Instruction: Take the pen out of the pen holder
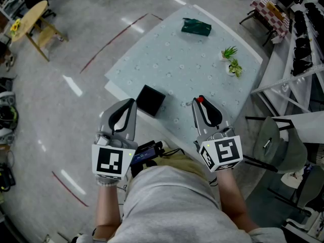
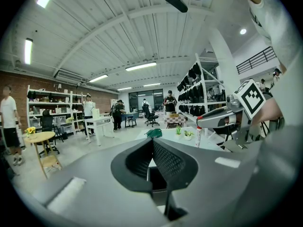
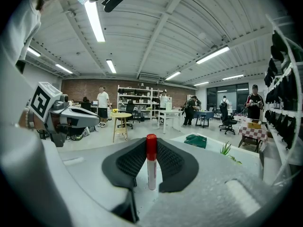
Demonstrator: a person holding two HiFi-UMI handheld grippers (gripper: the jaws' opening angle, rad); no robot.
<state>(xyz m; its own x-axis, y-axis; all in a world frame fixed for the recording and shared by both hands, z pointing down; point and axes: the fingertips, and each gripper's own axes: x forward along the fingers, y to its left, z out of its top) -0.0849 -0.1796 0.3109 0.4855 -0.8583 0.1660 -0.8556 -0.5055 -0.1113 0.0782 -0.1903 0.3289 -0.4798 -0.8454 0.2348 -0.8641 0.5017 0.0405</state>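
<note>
A black square pen holder (image 1: 150, 99) stands near the front edge of the pale table (image 1: 192, 70). My right gripper (image 1: 197, 103) hovers to the holder's right, shut on a white pen with a red cap (image 1: 200, 99). In the right gripper view the pen (image 3: 150, 167) stands upright between the two black pads, and the gripper (image 3: 150, 148) holds it above the table. My left gripper (image 1: 133, 102) sits just left of the holder, its jaws closed tip to tip with nothing in them (image 2: 152, 143). The left gripper view also shows the pen (image 2: 199, 132) at right.
A dark green cloth (image 1: 196, 27) lies at the table's far side, with two small potted plants (image 1: 233, 61) at the right. A grey chair (image 1: 276, 138) stands right of the table. A round wooden table (image 1: 29, 17) is at far left. People stand in the background (image 3: 102, 109).
</note>
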